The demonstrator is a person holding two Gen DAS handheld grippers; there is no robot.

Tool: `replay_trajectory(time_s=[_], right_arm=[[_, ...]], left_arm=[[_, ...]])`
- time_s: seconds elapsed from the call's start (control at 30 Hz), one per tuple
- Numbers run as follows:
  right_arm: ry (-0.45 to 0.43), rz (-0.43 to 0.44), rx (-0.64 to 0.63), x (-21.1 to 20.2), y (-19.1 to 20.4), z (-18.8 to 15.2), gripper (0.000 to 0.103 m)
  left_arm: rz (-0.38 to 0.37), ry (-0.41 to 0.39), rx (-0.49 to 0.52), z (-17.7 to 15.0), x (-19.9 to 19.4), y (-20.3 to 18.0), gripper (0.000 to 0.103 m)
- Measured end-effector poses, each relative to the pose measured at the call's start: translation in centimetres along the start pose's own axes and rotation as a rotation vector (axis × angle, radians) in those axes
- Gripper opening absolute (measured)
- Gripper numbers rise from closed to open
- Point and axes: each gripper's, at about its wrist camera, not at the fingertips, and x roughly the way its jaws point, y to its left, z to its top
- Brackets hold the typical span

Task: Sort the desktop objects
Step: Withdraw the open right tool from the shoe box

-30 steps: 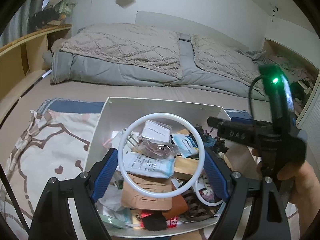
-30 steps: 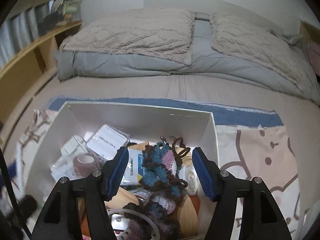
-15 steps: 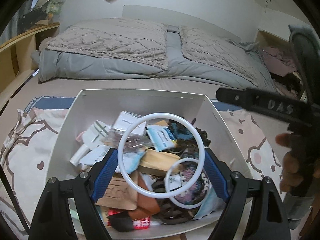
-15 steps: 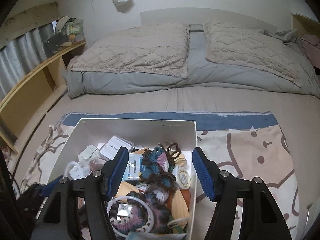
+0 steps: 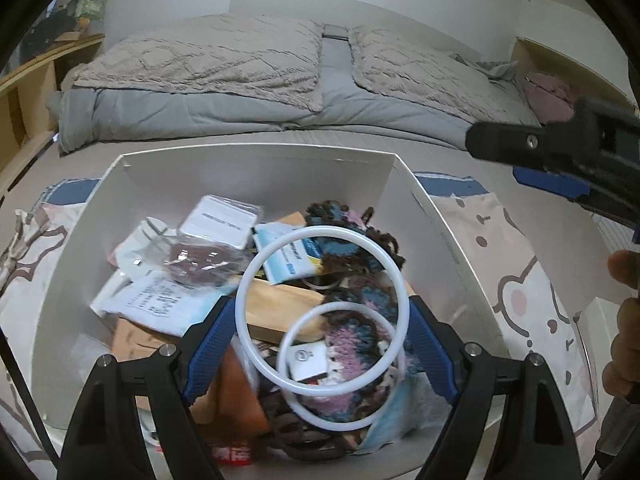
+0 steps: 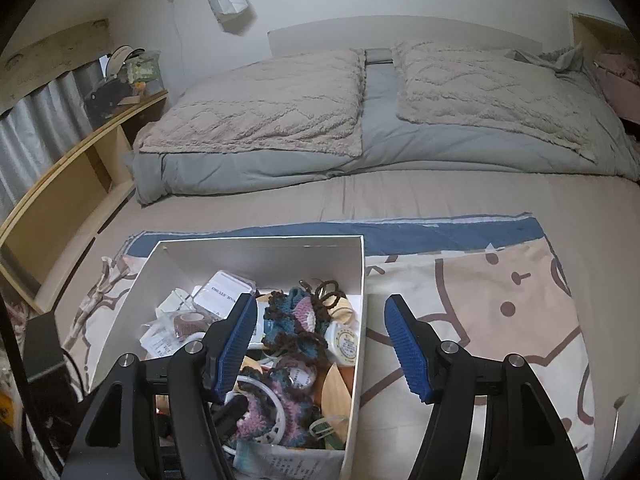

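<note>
One white box [image 5: 256, 168] sits on a patterned cloth [image 6: 480, 292] spread over the bed [image 6: 400, 196]. The box holds a mixed pile of small items.

Rings: two white rings are visible. The large white ring [image 5: 256, 268] is clamped across its width between the blue pads [image 5: 430, 354] of the left gripper [image 5: 322, 354], above the pile. The small white ring [image 5: 384, 412] lies loose in the pile, directly beneath the large one.

Other counted contents: one tan wooden block [image 5: 280, 312], one round cream tin [image 6: 344, 340], one roll of brown tape [image 6: 188, 320]. The number of crocheted yarn pieces [image 6: 296, 316] and paper packets [image 5: 160, 304] cannot be determined.

The right gripper [image 6: 320, 346] stands unclenched and empty, straddling the box's right wall. Two quilted pillows [image 6: 264, 100] lie at the head of the bed.
</note>
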Motion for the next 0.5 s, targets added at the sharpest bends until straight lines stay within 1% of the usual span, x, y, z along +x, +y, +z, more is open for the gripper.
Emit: replay_trajectory(time_s=[0.1,0.23,0.5], right_arm=[[0.002,0.011,0.003,0.0,0.0,-0.1,0.066],[-0.001,0.018,-0.008,-0.3,0.4,-0.1,0.066],[-0.025,0.025,-0.037,-1.5,1.2,-0.3,0.066]], left_arm=[[0.000,0.014,-0.027,-0.1,0.5,0.2,0.097],[-0.007,0.020,-0.061,-0.3,0.6,0.8,0.097],[-0.003,0.002,-0.064,0.0,-0.7,1.3,0.097]])
